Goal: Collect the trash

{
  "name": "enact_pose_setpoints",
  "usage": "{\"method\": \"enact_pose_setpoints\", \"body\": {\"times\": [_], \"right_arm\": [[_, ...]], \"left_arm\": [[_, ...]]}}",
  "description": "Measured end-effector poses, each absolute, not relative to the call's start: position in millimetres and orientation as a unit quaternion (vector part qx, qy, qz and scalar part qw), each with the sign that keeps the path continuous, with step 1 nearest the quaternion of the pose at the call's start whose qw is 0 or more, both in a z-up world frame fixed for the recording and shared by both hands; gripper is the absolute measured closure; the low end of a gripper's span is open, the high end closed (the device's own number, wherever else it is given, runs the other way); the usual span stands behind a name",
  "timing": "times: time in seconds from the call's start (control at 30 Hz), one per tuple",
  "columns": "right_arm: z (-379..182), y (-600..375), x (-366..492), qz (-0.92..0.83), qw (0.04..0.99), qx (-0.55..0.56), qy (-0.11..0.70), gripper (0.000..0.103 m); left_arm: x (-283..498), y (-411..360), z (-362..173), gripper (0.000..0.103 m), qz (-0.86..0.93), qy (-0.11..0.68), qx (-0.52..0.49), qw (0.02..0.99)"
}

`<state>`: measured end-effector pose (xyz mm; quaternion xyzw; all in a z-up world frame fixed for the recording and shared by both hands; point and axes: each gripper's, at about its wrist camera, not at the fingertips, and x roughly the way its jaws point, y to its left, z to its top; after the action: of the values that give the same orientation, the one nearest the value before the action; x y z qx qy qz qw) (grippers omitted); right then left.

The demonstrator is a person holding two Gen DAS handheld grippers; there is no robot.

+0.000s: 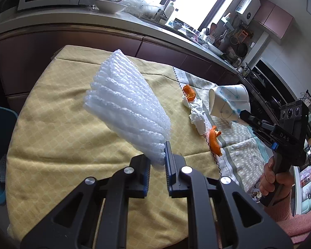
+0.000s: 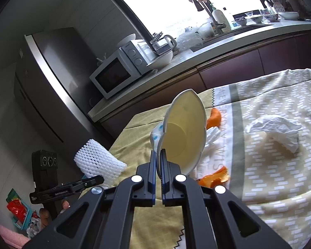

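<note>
My left gripper is shut on a white foam fruit net and holds it above the yellow tablecloth. The net also shows in the right wrist view. My right gripper is shut on the rim of a crushed paper cup, white with blue dots, held above the table; the cup also shows in the left wrist view. On the cloth lie orange peels and crumpled white tissues.
A patterned cloth covers the table's right part. A kitchen counter with a microwave, bowls and a kettle runs behind. A teal bin stands left of the table. A fridge stands beyond.
</note>
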<state>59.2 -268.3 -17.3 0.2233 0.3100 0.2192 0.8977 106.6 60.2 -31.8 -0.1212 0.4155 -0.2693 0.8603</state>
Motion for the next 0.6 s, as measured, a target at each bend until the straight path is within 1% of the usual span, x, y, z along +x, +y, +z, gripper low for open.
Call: {"method": "enact_pose_setpoints", "body": {"times": [0.6], "right_arm": [[-20.6, -167.3, 76.2, 0.326, 0.861, 0.189, 0.340, 0.100]], "left_arm": [[82.5, 111.4, -22.6, 0.090, -0.226, 0.401, -0.137, 0.877]]}}
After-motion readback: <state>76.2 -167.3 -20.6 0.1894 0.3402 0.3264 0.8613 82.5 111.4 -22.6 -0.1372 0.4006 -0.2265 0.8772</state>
